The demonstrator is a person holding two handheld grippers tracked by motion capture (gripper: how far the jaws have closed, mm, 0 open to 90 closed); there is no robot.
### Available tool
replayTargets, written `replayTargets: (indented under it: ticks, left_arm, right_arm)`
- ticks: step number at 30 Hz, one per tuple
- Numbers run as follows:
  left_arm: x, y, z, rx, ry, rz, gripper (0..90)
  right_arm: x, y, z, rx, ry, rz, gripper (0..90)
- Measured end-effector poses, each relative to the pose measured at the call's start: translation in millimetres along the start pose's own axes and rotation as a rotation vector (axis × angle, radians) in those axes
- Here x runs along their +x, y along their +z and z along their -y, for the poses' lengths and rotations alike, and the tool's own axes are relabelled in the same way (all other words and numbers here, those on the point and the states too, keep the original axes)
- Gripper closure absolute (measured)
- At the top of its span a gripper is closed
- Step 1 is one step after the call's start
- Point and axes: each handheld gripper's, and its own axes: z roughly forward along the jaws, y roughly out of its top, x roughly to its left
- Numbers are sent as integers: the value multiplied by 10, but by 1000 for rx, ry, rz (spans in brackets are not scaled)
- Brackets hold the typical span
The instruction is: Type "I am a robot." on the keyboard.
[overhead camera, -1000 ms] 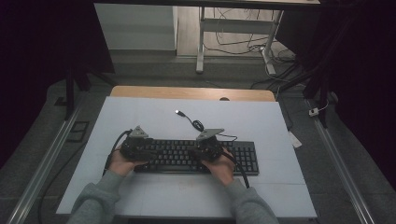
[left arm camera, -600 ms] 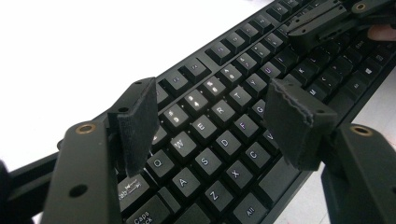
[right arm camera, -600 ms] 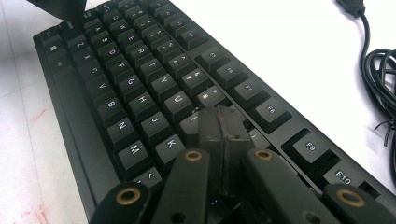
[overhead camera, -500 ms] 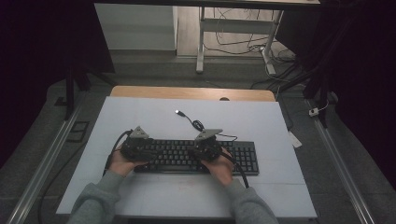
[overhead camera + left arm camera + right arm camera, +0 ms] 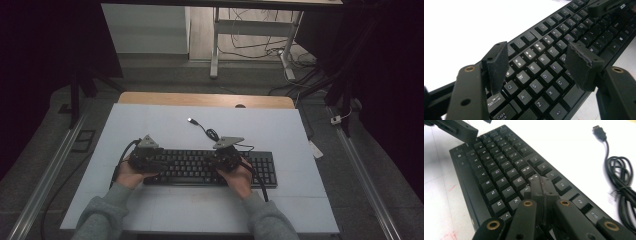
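A black keyboard (image 5: 210, 167) lies across the white table top (image 5: 165, 125). My left gripper (image 5: 162, 164) hovers over its left end; in the left gripper view (image 5: 537, 65) the jaws stand wide apart above the letter keys (image 5: 541, 61), with nothing between the pads. My right gripper (image 5: 216, 161) sits over the middle of the keyboard. Seen in the right gripper view (image 5: 541, 186), its two pads are pressed together, tips down at the keys (image 5: 499, 173) near the right-hand letters. The keyboard's cable (image 5: 207, 131) ends in a USB plug (image 5: 599, 133) lying on the table behind it.
The coiled cable (image 5: 621, 180) lies right of the keyboard's back edge. A wooden strip (image 5: 205, 100) runs along the table's far edge. Metal rails (image 5: 47, 175) flank the table, and the person's grey sleeves (image 5: 100, 217) come in at the bottom.
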Motion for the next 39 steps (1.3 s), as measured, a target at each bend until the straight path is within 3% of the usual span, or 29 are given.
replayTargets:
  ticks: [4, 11, 17, 29, 39]
  left_arm:
    - [5, -2, 2, 1, 0, -1, 350]
    - [15, -11, 5, -3, -3, -2, 351]
    - [20, -10, 6, -2, -4, -2, 350]
    - [40, -16, 10, -7, -8, -3, 351]
    - [37, -9, 9, -5, -6, -4, 351]
  right_arm:
    - [-41, -103, 22, -17, 9, 1, 887]
    - [-91, -269, 106, -39, 27, 25, 668]
    - [-119, -418, 190, -45, 24, 53, 552]
    - [-173, -738, 423, -61, 28, 83, 512]
    - [-184, -790, 494, -52, 27, 82, 506]
